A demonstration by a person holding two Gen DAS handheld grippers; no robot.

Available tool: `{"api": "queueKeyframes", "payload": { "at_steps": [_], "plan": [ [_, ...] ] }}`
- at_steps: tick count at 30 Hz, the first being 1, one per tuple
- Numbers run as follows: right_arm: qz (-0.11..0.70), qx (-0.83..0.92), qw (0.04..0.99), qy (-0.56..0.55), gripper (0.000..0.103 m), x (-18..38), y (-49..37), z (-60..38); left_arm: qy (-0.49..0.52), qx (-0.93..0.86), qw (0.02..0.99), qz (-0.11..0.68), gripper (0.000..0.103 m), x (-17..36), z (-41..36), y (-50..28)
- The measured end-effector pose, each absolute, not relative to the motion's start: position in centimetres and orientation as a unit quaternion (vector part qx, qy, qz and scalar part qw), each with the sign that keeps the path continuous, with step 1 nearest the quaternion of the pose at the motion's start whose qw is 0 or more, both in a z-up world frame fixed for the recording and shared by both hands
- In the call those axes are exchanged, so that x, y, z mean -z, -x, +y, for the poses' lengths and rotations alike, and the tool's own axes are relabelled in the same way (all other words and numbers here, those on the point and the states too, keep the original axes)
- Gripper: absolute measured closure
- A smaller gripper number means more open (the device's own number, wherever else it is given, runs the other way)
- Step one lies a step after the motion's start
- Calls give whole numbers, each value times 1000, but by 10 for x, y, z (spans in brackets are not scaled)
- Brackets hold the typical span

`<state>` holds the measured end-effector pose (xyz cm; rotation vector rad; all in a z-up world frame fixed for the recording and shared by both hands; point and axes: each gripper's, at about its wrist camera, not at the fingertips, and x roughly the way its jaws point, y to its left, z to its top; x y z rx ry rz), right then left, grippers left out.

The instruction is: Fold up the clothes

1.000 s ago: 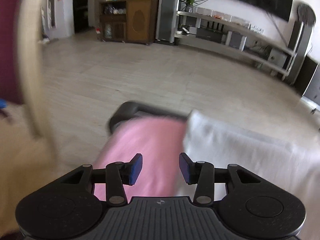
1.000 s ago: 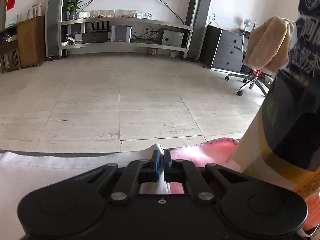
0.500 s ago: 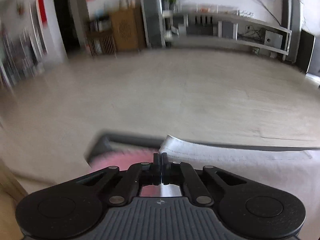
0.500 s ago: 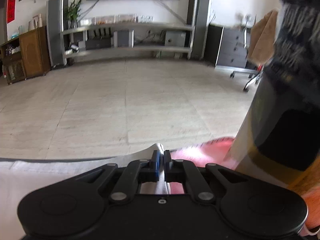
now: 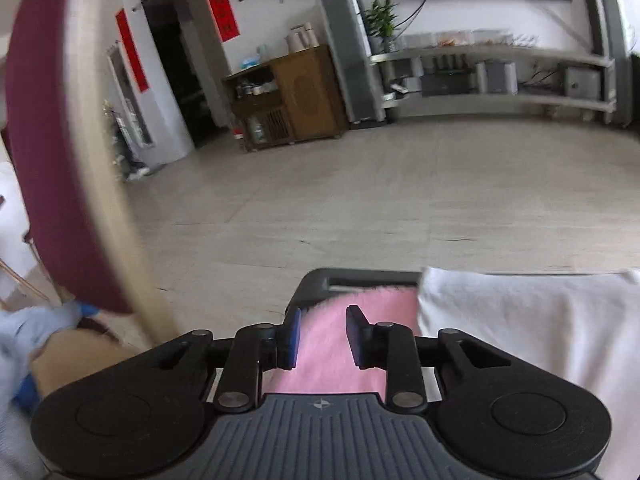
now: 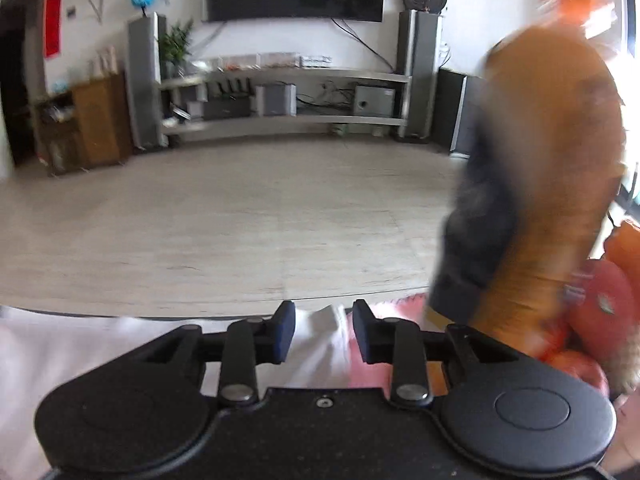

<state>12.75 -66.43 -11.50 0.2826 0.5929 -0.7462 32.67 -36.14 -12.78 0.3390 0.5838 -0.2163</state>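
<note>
Both of your tongs are apart and hold nothing. Your left gripper (image 5: 322, 336) hangs over the pink cloth (image 5: 340, 360), with the white cloth (image 5: 520, 328) lying just beside it on the right. Your right gripper (image 6: 324, 332) sits over a corner of the white cloth (image 6: 316, 344), next to blurry hanging clothes (image 6: 540, 184).
</note>
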Motion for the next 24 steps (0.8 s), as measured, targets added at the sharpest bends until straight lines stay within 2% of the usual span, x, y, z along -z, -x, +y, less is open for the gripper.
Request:
{"api": "queueKeyframes", "payload": {
  "at_steps": [5,7,10,12,14,16,17,20,21,22,24],
  "plan": [
    [263,316,888,-207,51,67,-42,-638,-155,180,923,304,72,104,-324,-257],
    [256,304,889,-226,47,60,-13,-632,-147,203,914,319,72,110,-319,-237],
    [271,293,872,-283,47,82,7,-640,-157,213,903,339,74,132,-330,-225],
    [293,287,853,-324,51,108,11,-649,-159,203,900,352,74,149,-337,-231],
    [328,290,831,-344,67,141,7,-663,-151,190,896,370,77,166,-344,-244],
    [358,294,813,-353,75,171,3,-674,-146,172,894,388,79,181,-344,-252],
    [362,299,817,-335,75,174,1,-670,-143,162,892,396,82,189,-343,-255],
    [372,314,826,-283,78,185,-5,-661,-150,157,896,389,79,200,-340,-260],
    [375,319,829,-265,82,188,-7,-658,-161,157,896,383,79,201,-341,-258],
    [378,324,831,-247,94,191,-9,-655,-172,157,896,378,79,201,-343,-256],
    [384,333,835,-211,98,198,-13,-648,-184,154,896,373,79,202,-345,-253]
  ]
}}
